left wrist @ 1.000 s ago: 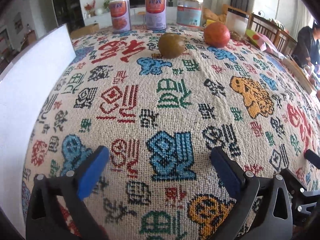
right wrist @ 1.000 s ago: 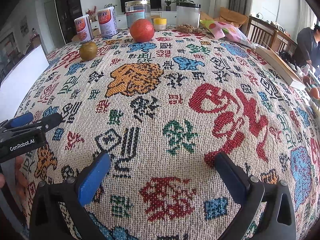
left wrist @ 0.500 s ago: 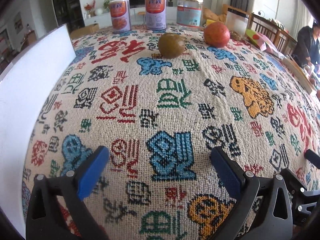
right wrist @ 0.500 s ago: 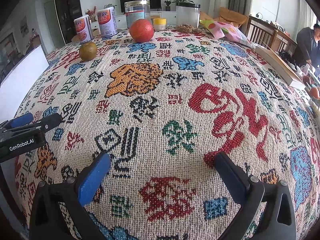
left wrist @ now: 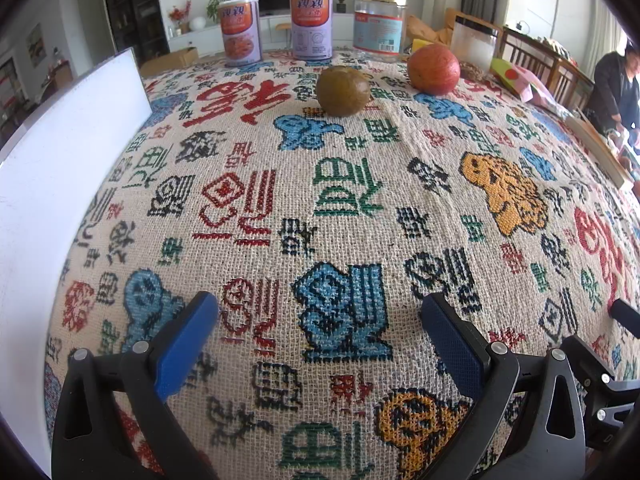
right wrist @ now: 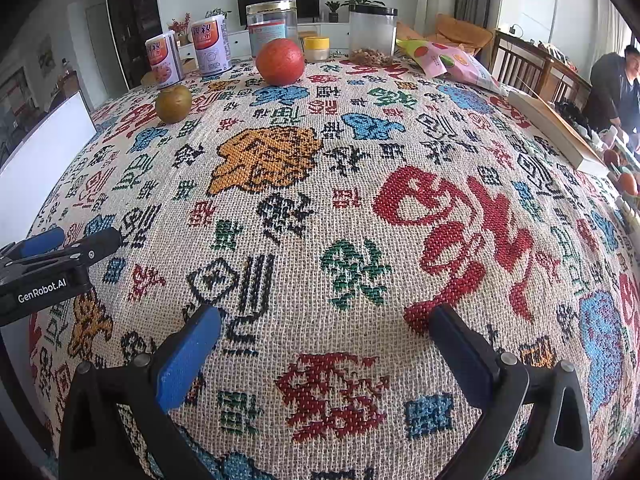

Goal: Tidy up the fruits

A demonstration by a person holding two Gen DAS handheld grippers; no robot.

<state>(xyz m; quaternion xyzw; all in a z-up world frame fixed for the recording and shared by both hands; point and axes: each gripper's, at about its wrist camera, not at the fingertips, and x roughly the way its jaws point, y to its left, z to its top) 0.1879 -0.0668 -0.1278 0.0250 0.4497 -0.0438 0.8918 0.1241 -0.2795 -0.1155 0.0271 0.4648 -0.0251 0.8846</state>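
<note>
A brown-green round fruit and a red-orange round fruit rest on the patterned tablecloth at the far side. The right wrist view shows the same brown-green fruit and red-orange fruit far ahead. My left gripper hovers open over the near part of the cloth, nothing between its blue pads. My right gripper is open too, empty, and low over the cloth. The left gripper's body shows at the left edge of the right wrist view.
Two printed cans, a glass jar and a clear canister line the far edge. A white board stands along the left side. Snack bags and a flat board lie right. A person sits beyond.
</note>
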